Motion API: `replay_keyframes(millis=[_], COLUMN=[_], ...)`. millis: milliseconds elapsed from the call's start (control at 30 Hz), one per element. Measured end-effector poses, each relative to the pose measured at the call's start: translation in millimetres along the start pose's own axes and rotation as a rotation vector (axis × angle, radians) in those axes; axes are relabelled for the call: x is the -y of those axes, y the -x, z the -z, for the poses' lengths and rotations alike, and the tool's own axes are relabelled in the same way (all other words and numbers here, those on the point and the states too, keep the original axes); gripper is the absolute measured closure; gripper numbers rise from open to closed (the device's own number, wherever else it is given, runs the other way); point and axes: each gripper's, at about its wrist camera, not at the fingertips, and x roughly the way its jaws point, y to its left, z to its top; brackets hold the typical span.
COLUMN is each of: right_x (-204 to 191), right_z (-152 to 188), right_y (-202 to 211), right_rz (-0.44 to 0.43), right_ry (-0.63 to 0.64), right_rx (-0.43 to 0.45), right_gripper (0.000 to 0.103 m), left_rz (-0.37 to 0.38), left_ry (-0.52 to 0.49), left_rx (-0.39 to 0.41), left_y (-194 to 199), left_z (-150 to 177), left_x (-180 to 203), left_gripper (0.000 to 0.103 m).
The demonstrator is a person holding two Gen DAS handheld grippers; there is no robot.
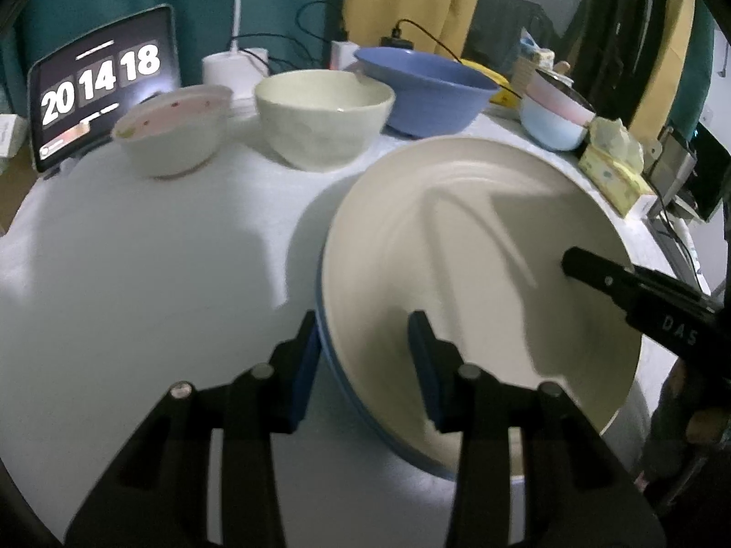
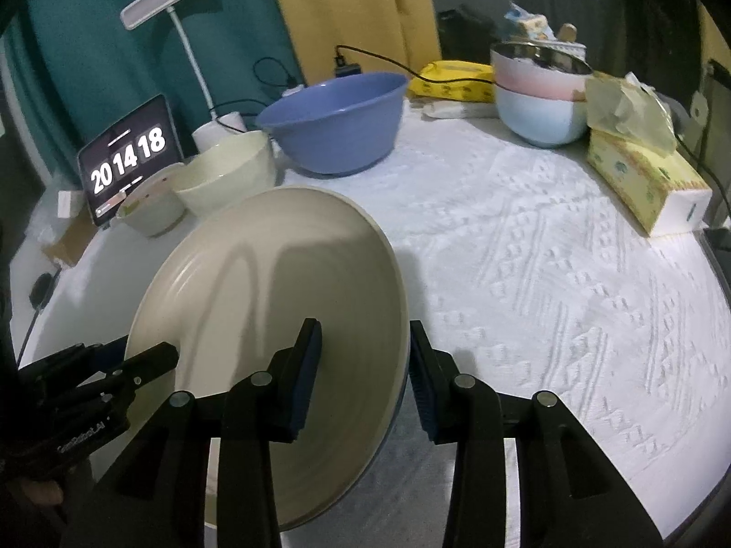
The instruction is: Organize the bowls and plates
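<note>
Left wrist view: rides left gripper (image 1: 363, 367), looks forward and steeply down, very near plate (image 1: 479, 274) at its left rim. Right wrist view: rides right gripper (image 2: 365, 381), same downward tilt, close at opposite rim. Both share plate, blue bowl (image 1: 425, 86), clock screen (image 1: 103, 86), white cloth (image 2: 548, 274).

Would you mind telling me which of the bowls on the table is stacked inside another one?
The pink bowl at the far right: it sits nested in the pale blue bowl, while the large blue bowl, cream bowl and speckled bowl each stand alone.
</note>
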Motion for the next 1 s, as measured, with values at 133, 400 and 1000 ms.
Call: replay_keyframes(millis=[133,400,1000], right_x=[-14,-52,-135], right_z=[-1,-4,-6], right_y=[0,-3,-34], right_rz=[-0.014,-0.043,-0.11], right_ry=[0.016,0.078,0.183], right_rx=[-0.001,-0.006,-0.053], right_gripper=[0.063,0.063,0.063], left_rz=[-0.018,-0.051,-0.124], left_ry=[0.018,0.067,0.177], left_rx=[0.021,0.047,0.075], left_y=[10,25,46], left_z=[2,10,22], left_x=[-14,-45,-123], left_gripper=[0.063,0.063,0.063])
